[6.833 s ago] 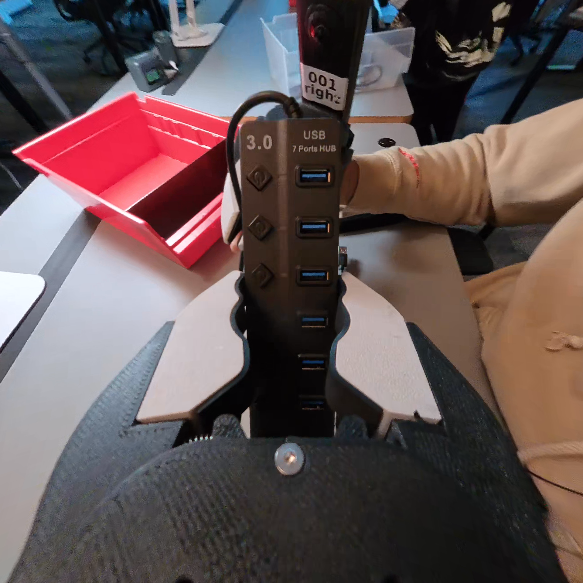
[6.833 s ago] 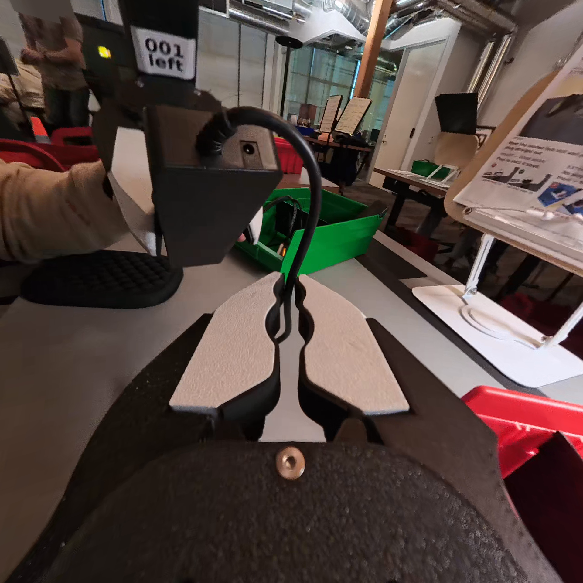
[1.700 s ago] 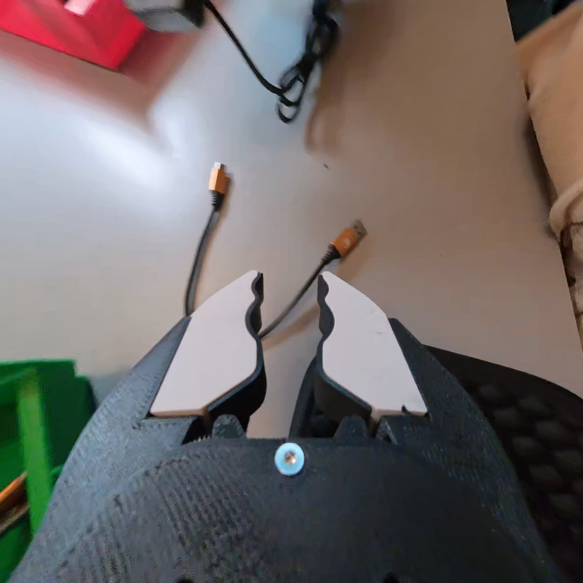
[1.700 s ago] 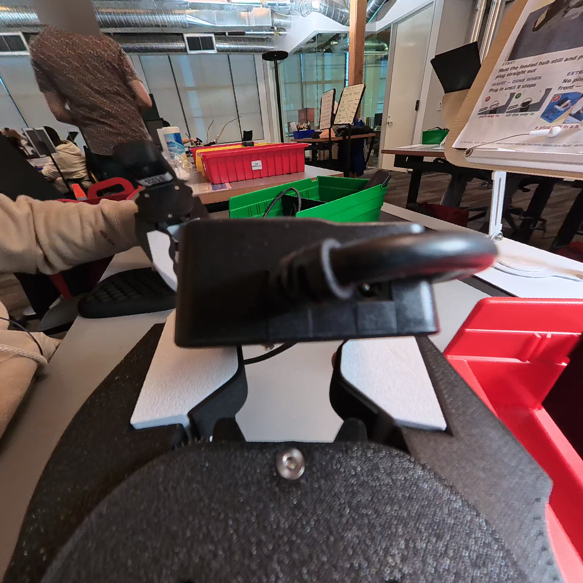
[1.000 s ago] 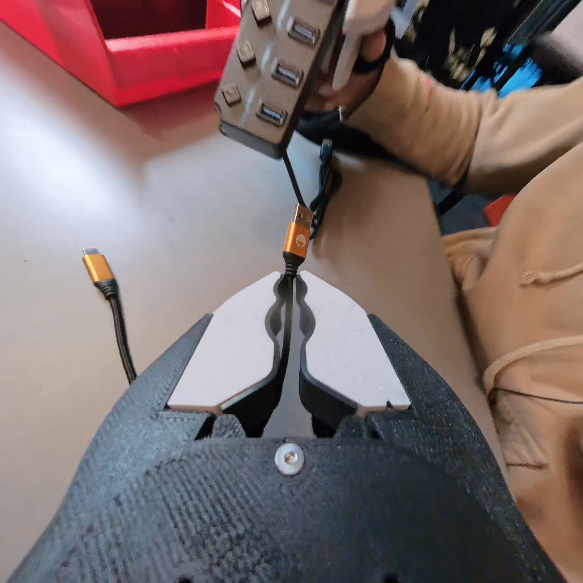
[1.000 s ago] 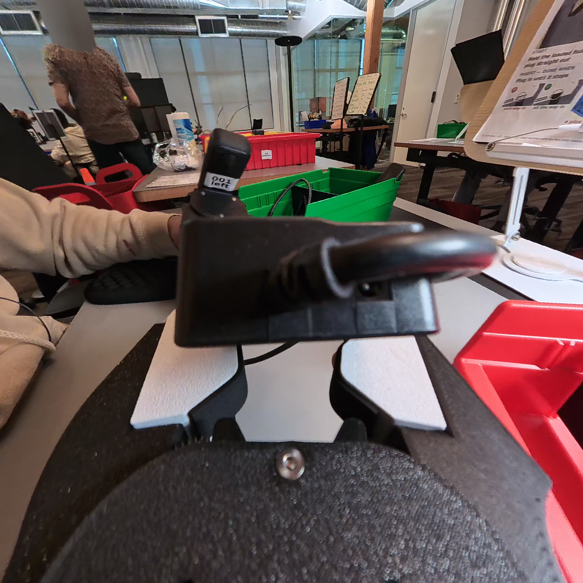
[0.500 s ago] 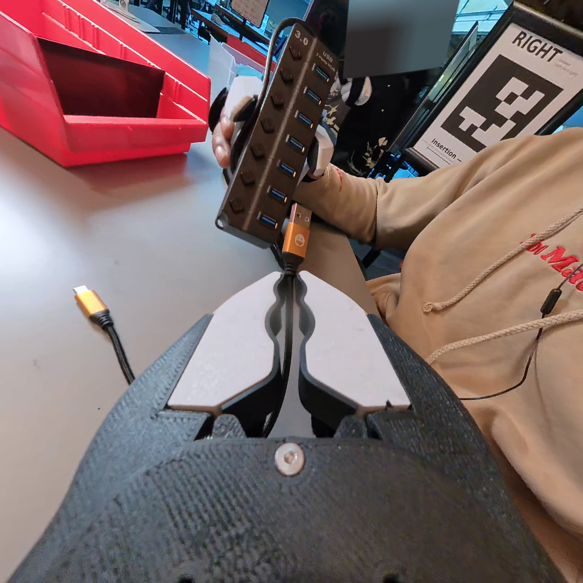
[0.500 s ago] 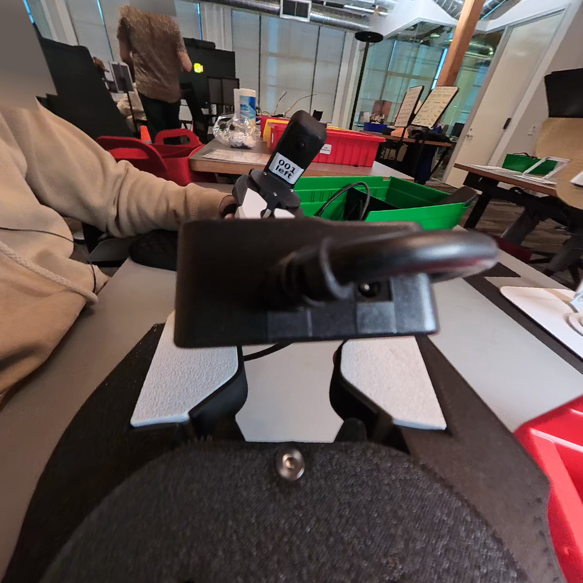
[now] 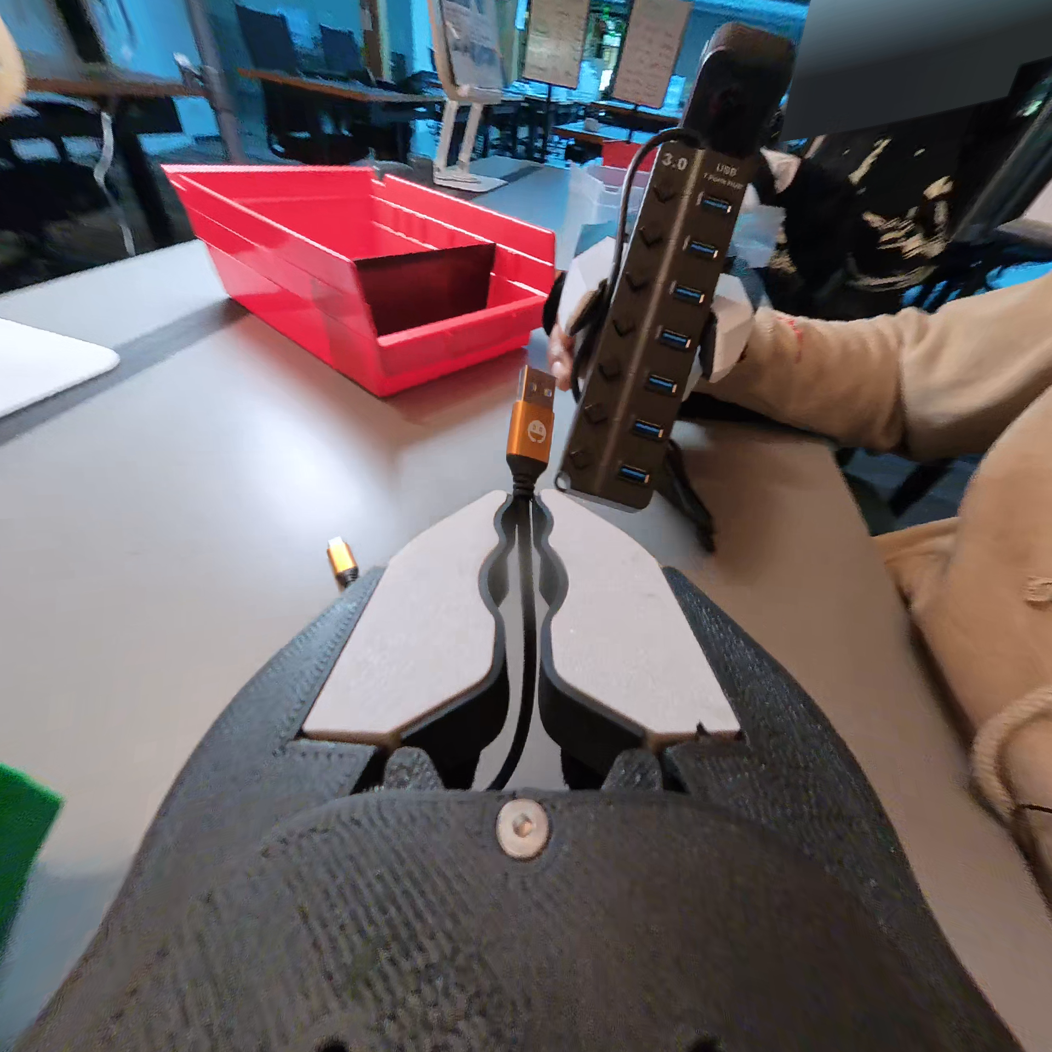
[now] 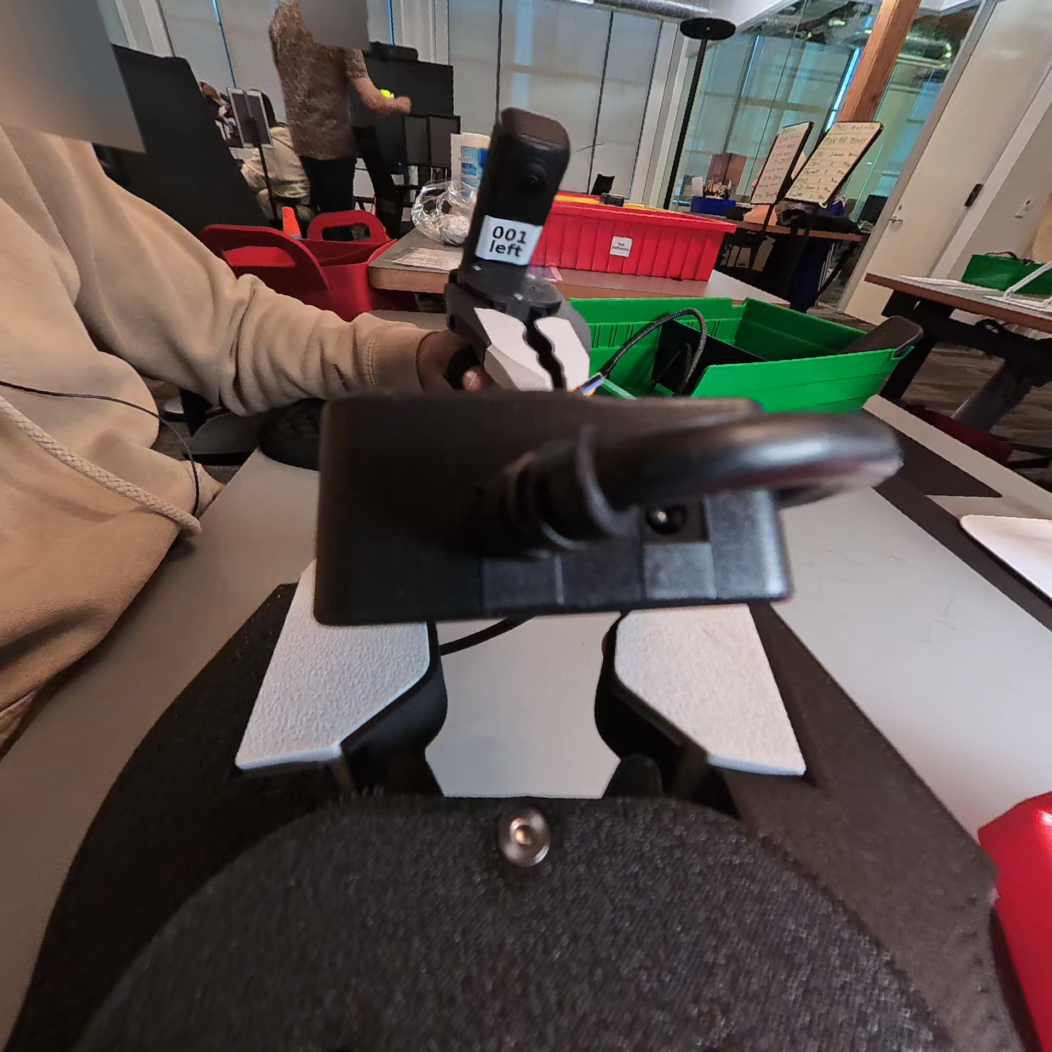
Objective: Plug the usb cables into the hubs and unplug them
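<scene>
My left gripper (image 9: pixel 524 502) is shut on a black cable just behind its orange USB plug (image 9: pixel 530 424). The plug points up and forward, a little left of the lower ports of the black multi-port hub (image 9: pixel 654 319). It is not in any port. The hub stands tilted above the table, held around its middle by the right gripper's white fingers (image 9: pixel 731 336). In the right wrist view my right gripper (image 10: pixel 521 626) is shut on the hub (image 10: pixel 541 506), whose cable end faces the camera. The left gripper (image 10: pixel 532 353) shows beyond it. The cable's small orange end (image 9: pixel 341 566) lies on the table.
A red bin (image 9: pixel 364 267) stands on the grey table behind the plug. A green bin (image 10: pixel 797 364) holding cables sits behind the left gripper. A white stand base (image 9: pixel 45 364) lies at the far left. The person's beige sleeves reach in from the side.
My left gripper let go of the hub, closed on the orange-plug cable and lifted it. The right gripper took the hub. In the last half second the plug moved to the hub's left side.
</scene>
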{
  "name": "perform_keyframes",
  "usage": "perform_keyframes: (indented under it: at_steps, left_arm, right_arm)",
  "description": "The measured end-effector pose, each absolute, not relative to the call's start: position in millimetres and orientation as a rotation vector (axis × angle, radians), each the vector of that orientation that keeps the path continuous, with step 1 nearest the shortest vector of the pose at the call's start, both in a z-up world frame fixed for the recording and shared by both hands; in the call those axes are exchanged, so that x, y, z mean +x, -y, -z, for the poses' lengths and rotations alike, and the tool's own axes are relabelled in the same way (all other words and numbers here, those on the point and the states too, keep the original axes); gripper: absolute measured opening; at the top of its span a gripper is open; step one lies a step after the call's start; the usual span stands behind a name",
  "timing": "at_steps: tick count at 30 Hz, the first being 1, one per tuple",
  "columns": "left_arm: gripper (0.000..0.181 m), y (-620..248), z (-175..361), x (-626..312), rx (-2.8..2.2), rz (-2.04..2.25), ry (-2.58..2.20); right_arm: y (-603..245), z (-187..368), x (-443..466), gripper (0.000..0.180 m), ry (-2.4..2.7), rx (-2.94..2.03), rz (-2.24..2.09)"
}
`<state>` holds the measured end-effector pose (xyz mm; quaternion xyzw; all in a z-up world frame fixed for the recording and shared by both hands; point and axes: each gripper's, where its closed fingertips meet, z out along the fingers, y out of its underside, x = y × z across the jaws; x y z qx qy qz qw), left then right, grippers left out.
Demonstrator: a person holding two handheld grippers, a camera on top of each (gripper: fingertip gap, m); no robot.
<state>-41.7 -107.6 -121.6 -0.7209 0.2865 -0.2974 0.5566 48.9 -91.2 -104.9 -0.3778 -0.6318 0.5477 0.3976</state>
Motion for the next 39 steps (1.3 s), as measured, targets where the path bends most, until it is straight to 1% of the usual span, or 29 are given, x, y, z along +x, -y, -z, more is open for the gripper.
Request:
perform_keyframes:
  at_steps: [7,15,18,20,23,24,27,30,34,36,39]
  left_arm:
    - [0.005,109,113,-40,-1.62,0.451,-0.758]
    - [0.005,109,102,-44,-1.452,-0.016,-0.88]
    - [0.004,105,112,-46,-1.467,-0.17,-0.941]
    - [0.004,101,133,-45,-1.556,-0.208,-1.012]
    - [0.006,101,172,-40,-1.746,-0.146,-1.108]
    - [0.01,103,178,-37,-1.767,-0.112,-1.121]
    - [0.018,106,175,-32,-1.789,0.058,-1.066]
    - [0.039,100,172,-47,-1.89,0.252,-0.893]
    - [0.054,95,165,-70,-1.927,0.521,-0.674]
    - [0.066,99,157,-75,-1.904,0.687,-0.612]
    - [0.068,98,146,-91,-1.873,0.779,-0.525]
  right_arm:
    - [91,107,48,0.063,1.605,-0.966,-1.377]
    - [88,111,45,0.061,1.607,-0.99,-1.353]
    - [85,112,44,0.063,1.601,-1.005,-1.339]
    - [84,112,44,0.061,1.594,-1.013,-1.332]
    - [81,112,44,0.061,1.589,-1.022,-1.324]
    - [81,111,44,0.061,1.587,-1.024,-1.323]
    - [79,111,45,0.061,1.581,-1.028,-1.319]
    - [78,111,45,0.061,1.576,-1.036,-1.315]
    - [77,111,45,0.061,1.576,-1.04,-1.316]
    - [77,111,45,0.061,1.575,-1.041,-1.317]
    - [77,111,45,0.061,1.576,-1.044,-1.316]
